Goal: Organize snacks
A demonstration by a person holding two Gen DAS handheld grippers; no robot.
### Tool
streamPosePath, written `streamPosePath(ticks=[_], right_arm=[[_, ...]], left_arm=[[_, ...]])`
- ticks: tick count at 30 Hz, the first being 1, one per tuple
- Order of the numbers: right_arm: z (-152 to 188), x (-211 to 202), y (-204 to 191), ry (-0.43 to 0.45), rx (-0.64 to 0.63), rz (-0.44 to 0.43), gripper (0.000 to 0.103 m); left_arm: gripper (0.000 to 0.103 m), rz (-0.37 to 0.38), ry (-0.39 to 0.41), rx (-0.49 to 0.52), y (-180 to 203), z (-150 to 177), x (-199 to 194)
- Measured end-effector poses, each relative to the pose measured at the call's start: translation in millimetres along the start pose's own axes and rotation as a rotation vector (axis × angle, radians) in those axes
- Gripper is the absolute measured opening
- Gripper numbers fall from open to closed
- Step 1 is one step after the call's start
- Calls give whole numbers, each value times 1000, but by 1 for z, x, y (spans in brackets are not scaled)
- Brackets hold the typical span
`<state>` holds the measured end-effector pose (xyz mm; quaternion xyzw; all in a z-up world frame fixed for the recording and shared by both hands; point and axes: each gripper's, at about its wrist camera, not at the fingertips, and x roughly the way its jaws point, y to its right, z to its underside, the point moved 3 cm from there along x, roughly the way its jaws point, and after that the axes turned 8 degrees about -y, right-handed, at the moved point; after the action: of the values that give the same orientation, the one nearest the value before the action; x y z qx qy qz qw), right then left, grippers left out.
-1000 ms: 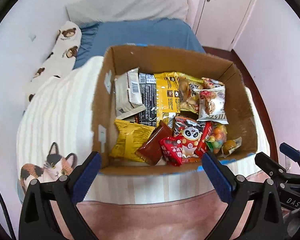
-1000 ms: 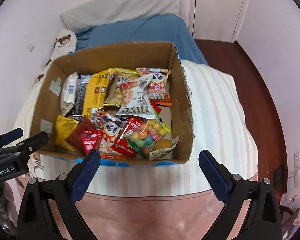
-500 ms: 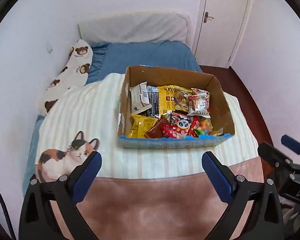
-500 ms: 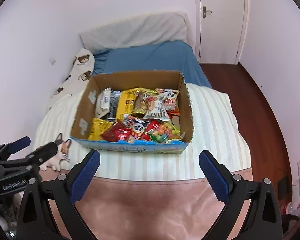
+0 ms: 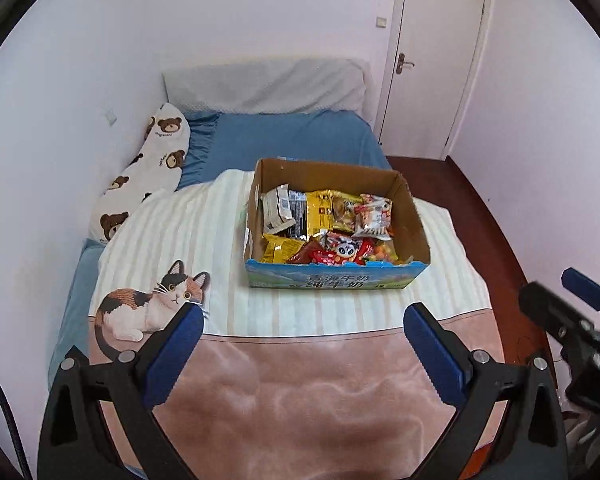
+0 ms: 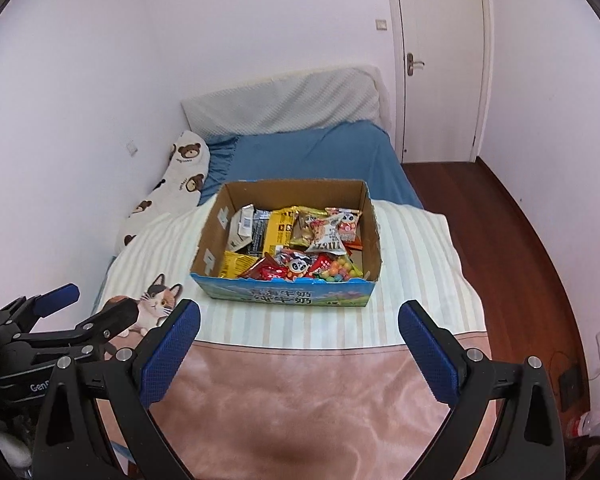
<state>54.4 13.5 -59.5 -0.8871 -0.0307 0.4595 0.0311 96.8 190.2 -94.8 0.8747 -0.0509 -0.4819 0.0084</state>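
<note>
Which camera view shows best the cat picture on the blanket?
The left wrist view. There the whole cat picture is visible, only its lower right edge meets a finger of the left gripper. In the right wrist view the cat picture is partly hidden behind the other gripper, so mainly the head shows.
</note>
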Motion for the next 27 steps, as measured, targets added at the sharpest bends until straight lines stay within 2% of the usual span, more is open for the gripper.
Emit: streamPosePath(ticks=[8, 13, 20, 27], right_arm=[[6, -43, -7, 67, -20, 22, 103], [3, -52, -5, 93, -17, 35, 103], [-2, -41, -1, 84, -13, 49, 103], [-11, -12, 12, 63, 10, 77, 103]], left_arm=[[103, -62, 89, 30, 7, 4, -36], [103, -64, 82, 18, 5, 4, -32], [103, -75, 75, -7, 3, -1, -21], [103, -104, 70, -16, 6, -11, 3]])
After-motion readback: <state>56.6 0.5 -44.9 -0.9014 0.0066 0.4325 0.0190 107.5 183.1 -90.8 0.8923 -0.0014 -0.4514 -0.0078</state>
